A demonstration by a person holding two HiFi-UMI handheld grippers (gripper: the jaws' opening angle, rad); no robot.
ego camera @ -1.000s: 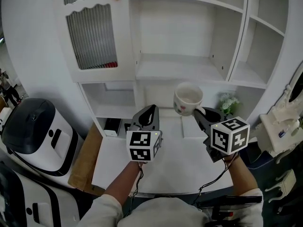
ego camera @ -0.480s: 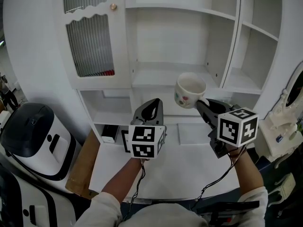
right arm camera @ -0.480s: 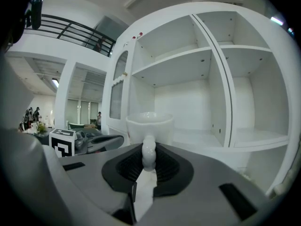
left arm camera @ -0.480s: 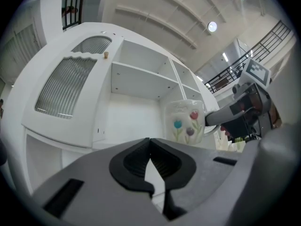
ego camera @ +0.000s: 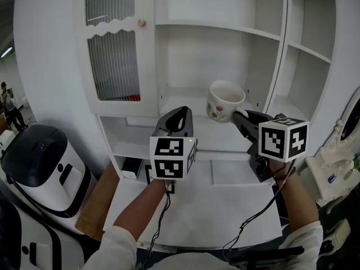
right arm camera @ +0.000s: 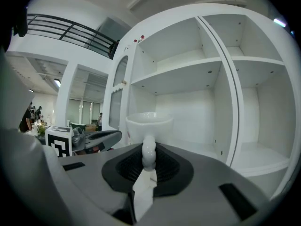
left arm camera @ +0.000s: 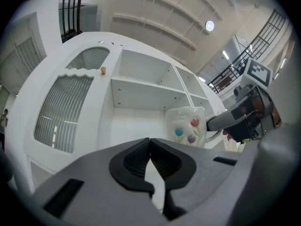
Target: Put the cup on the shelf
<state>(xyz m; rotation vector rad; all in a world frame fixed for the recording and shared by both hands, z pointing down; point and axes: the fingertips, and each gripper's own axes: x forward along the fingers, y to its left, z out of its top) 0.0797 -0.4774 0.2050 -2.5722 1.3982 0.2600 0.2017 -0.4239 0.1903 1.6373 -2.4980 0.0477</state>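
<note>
a: what's the right gripper (right arm camera: 148,163) doing?
b: pinching the cup (ego camera: 224,100) by its handle, jaws nearly together. the cup hangs upright in the air, just in front of the shelf (ego camera: 181,102) and about level with its board.
a: and the left gripper (left arm camera: 150,155)?
b: pressed together, empty, also in front of the shelf, left of the cup.
a: what's the risk?
b: a handle-only pinch lets the cup swing. if its base clips the shelf's front edge going in, it could twist free and drop.
</note>
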